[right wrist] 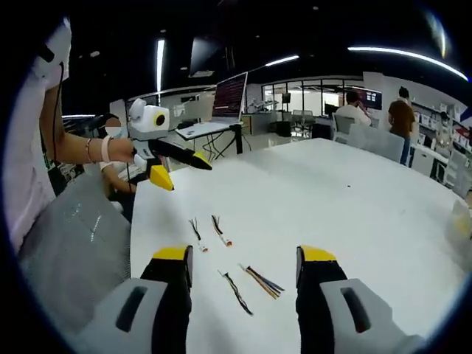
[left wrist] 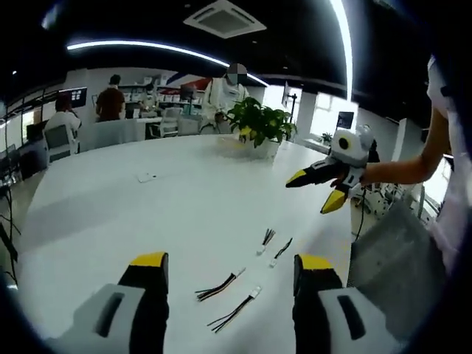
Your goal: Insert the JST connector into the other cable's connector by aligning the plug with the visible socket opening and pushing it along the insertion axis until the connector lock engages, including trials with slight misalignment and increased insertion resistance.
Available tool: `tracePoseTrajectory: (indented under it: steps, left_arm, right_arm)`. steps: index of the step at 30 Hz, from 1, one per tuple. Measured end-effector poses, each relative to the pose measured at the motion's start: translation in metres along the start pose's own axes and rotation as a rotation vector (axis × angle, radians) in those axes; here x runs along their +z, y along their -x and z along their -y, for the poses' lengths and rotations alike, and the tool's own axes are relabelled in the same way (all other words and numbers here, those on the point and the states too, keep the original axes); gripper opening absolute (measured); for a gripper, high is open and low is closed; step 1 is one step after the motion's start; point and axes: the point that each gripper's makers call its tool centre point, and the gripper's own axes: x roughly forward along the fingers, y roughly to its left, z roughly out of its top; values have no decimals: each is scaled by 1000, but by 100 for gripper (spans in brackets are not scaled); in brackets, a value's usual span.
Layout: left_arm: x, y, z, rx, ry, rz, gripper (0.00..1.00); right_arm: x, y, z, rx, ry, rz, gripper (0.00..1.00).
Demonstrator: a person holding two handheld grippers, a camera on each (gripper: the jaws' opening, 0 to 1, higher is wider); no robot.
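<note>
On the white table (left wrist: 110, 214), four short cable pieces are seen lying loose: two nearer cables (left wrist: 228, 299) and two farther cables (left wrist: 271, 245). Both the left gripper (left wrist: 232, 265) and right gripper (right wrist: 243, 258) are held released, empty (above the table). Grasping has not yet begun; a connector end must be approached first.

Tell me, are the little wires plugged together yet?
Not yet. Nothing looks done: four short cables lie apart on the white table, one pair near, another pair farther off. Nothing is in hand: the left gripper and right gripper hover open above them, holding nothing. Left to do: pick up a plug and a socket, line them up, push until they lock.
</note>
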Motion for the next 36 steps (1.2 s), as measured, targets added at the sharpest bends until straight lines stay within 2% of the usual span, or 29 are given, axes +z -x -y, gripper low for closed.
tracePoseTrajectory:
  steps: [2,8,15,21,25,32,34,36]
  left_arm:
    - [1,-3,-3,-5,28,14,65]
    - [-3,-12,-10,-20,24,7,59]
    - [-14,-21,-12,-39,36,-2,54]
    - [-29,-32,-11,-67,18,-44,51]
    - [-33,-37,-10,-92,22,-46,45]
    - [-48,-48,-15,-107,34,-78,45]
    - [-57,-50,-17,-99,0,-122,45]
    - [-58,-52,-16,-104,-8,-122,45]
  right_arm:
    - [-1,-5,1,7,11,-2,52]
    - [-10,-17,4,36,18,-25,41]
    - [-27,-30,5,69,26,-72,36]
    - [-37,-38,8,102,56,-102,30]
    - [-43,-43,7,127,73,-108,30]
    - [-57,-52,7,158,97,-130,26]
    - [-58,-54,8,168,118,-114,24]
    - [-59,-56,9,174,114,-112,23]
